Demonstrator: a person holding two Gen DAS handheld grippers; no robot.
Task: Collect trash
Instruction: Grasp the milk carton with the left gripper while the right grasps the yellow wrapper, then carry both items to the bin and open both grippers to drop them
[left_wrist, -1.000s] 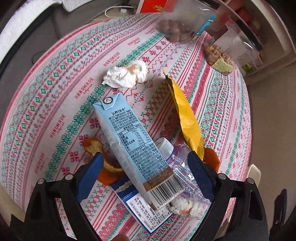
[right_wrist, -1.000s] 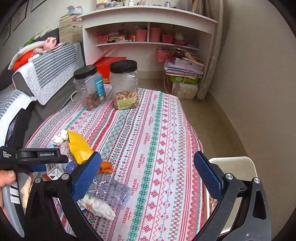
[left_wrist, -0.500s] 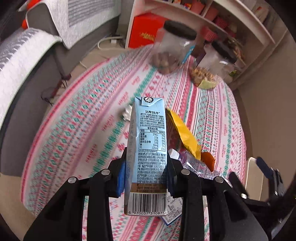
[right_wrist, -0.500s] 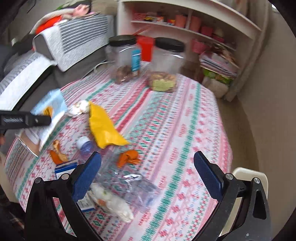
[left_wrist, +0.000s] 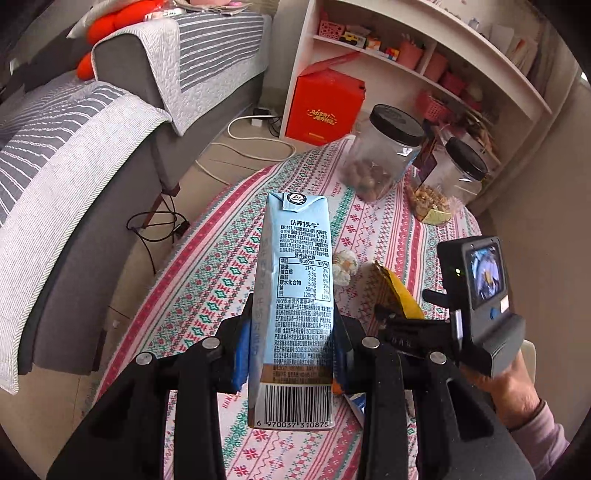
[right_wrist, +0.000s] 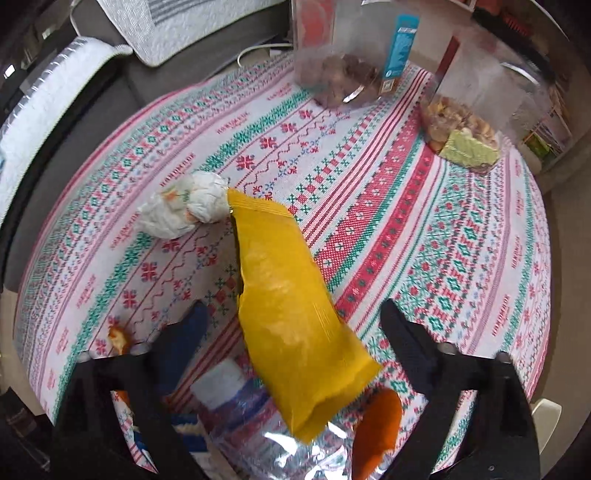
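1. Patterned red, green and white cloth covers the round surface (right_wrist: 369, 177), with a grey striped sofa (left_wrist: 110, 155) and white shelves (left_wrist: 424, 55) behind it.
2. The left gripper (left_wrist: 291, 350) is lifted above the surface, its fingers (left_wrist: 240, 354) clenched on a pale blue milk carton (left_wrist: 295, 295) held upright.
3. The right gripper (right_wrist: 291, 328) points down over a yellow snack wrapper (right_wrist: 288, 306). Its fingers (right_wrist: 188, 332) have just been closing; the wrapper lies between them, and no pad presses on it.
4. A crumpled white tissue (right_wrist: 184, 210) touches the wrapper's far end.
5. Orange peel (right_wrist: 376, 421) and a crushed clear plastic bottle (right_wrist: 240, 402) lie near the wrapper's near end.
6. Two black-lidded jars (left_wrist: 384, 155) stand at the far edge.
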